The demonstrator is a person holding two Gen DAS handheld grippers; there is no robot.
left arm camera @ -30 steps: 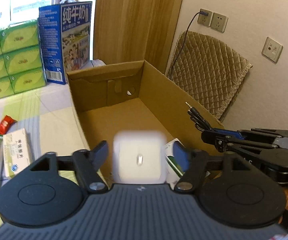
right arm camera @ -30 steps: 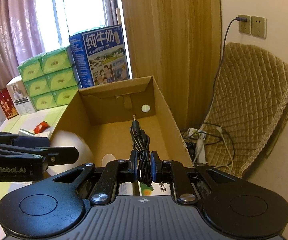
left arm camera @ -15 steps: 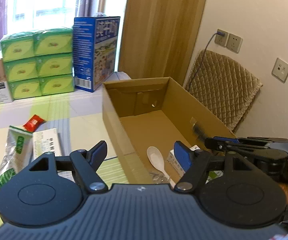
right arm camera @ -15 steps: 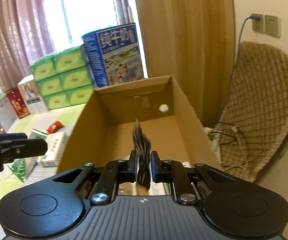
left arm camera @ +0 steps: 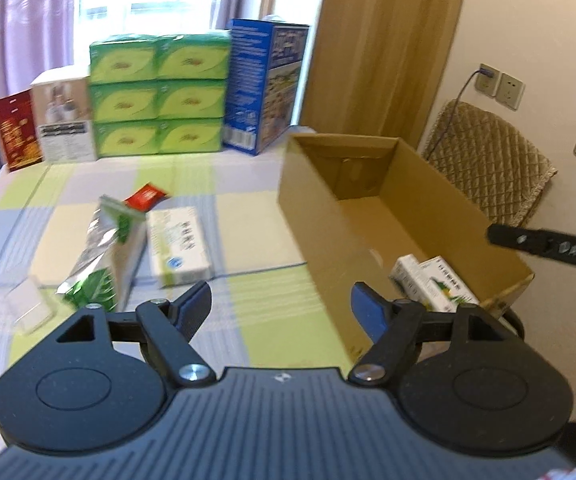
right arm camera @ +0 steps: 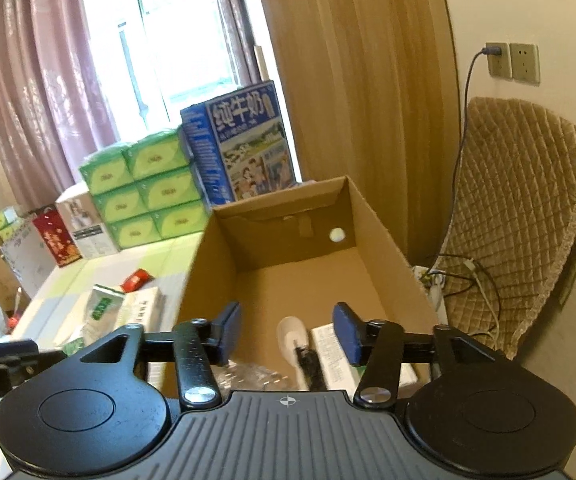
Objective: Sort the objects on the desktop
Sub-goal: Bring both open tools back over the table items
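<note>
**Both grippers spread wide by the open carton**

At the far left of the table (left arm camera: 248, 296), a small clear plastic case (left arm camera: 30, 304) lies on the checked cloth. Beside it to the right lies a silver-and-green foil pouch (left arm camera: 102, 256), and touching that a white medicine box (left arm camera: 178, 242) lying flat, with a red sachet (left arm camera: 146, 197) just behind the two. Along the back stand a red box (left arm camera: 16, 130), a white box (left arm camera: 64, 120), stacked green tissue packs (left arm camera: 158, 94) and a blue milk carton (left arm camera: 266, 84).

The left gripper (left arm camera: 282, 306) hovers above the cloth, jaws spread wide with nothing between them, its right finger at the near-left wall of the cardboard box (left arm camera: 320, 216).

Inside the carton's near end lie white-and-green medicine boxes (left arm camera: 432, 284). The right wrist view adds a white spoon (right arm camera: 290, 330), a black cable (right arm camera: 310, 364) lying over its handle, and crinkled clear wrapping (right arm camera: 256, 376).

The right gripper (right arm camera: 288, 330) hangs over that near end, jaws wide apart and empty; in the left wrist view only its black finger (left arm camera: 544, 242) shows, above the carton's right wall.

Farther right, a quilted tan cover (right arm camera: 528, 216) drapes by the wall, below a socket (right arm camera: 500, 60) with a plugged-in lead.
</note>
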